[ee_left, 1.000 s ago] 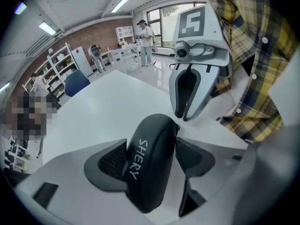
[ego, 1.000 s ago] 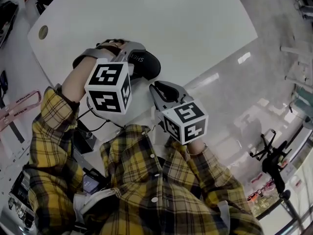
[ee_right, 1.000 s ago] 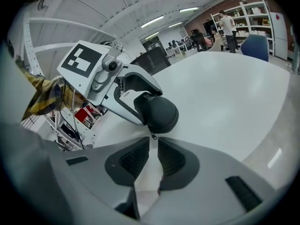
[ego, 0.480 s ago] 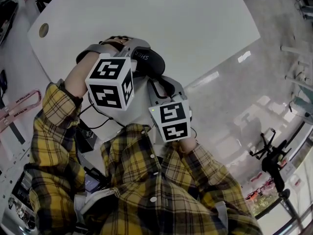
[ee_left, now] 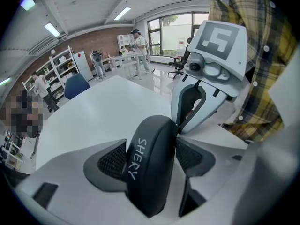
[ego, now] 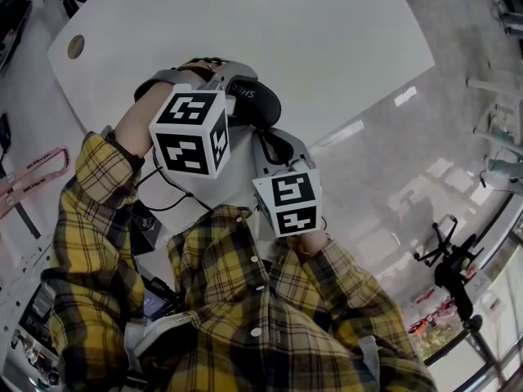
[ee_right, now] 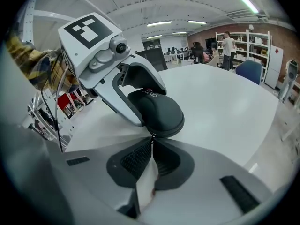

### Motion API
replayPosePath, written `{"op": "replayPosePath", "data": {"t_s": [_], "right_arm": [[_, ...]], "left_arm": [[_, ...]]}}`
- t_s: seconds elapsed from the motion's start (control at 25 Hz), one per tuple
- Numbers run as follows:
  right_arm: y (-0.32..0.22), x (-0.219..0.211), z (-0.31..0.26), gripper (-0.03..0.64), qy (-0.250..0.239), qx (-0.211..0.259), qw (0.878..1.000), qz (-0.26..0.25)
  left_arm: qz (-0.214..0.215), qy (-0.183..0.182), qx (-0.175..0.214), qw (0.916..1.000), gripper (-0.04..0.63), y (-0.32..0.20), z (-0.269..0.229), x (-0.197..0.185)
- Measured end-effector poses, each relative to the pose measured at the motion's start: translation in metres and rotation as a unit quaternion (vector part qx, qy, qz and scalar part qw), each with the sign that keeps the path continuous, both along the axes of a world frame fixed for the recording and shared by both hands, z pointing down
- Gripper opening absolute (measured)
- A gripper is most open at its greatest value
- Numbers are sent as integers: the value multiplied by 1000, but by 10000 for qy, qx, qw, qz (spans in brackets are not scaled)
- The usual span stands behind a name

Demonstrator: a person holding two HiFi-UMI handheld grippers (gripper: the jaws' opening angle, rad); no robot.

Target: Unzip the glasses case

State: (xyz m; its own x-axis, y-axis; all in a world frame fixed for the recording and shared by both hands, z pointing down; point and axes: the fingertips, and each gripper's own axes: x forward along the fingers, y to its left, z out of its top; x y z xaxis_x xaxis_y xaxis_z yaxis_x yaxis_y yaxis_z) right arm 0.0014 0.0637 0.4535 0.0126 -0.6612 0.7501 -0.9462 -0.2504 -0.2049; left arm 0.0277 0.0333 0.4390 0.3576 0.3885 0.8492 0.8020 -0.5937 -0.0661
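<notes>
left claw [ee_left: 151, 149]: clamped on glasses case [ee_right: 157, 111] | right claw [ee_right: 151, 139]: pinched shut at zip seam [ee_right: 165, 129] | gripped part: unclear

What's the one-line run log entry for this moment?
left gripper: shut on glasses case | right gripper: shut on zipper pull at case's end | case: closed, on white table

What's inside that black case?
Cannot be seen: the glasses case is closed, clamped between the left gripper pads. The right gripper pinches its zipper pull; no gap shows.
</notes>
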Motion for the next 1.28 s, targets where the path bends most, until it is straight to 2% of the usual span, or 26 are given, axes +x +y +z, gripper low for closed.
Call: {"op": "replayPosePath", "data": {"t_s": [0.2,0.4,0.48,0.96,1.28], "right_arm": [[4,3,-1,0,52,40,10000,-10],[-2,4,1,0,-204,53,9993,296],[-1,5,0,0,-260,64,9993,258],[12,10,0,-2,-249,-306,9952,-892],[19,35,0,-2,101,-471,9851,-1648]], "left_arm": [[-74,68,-145,9998,316,1,0,0],[-51,173,-59,9998,316,-1,1,0],[-43,192,-46,9998,316,0,1,1],[14,376,37,9993,319,-2,2,3],[112,420,185,9989,319,-4,5,-1]]}}
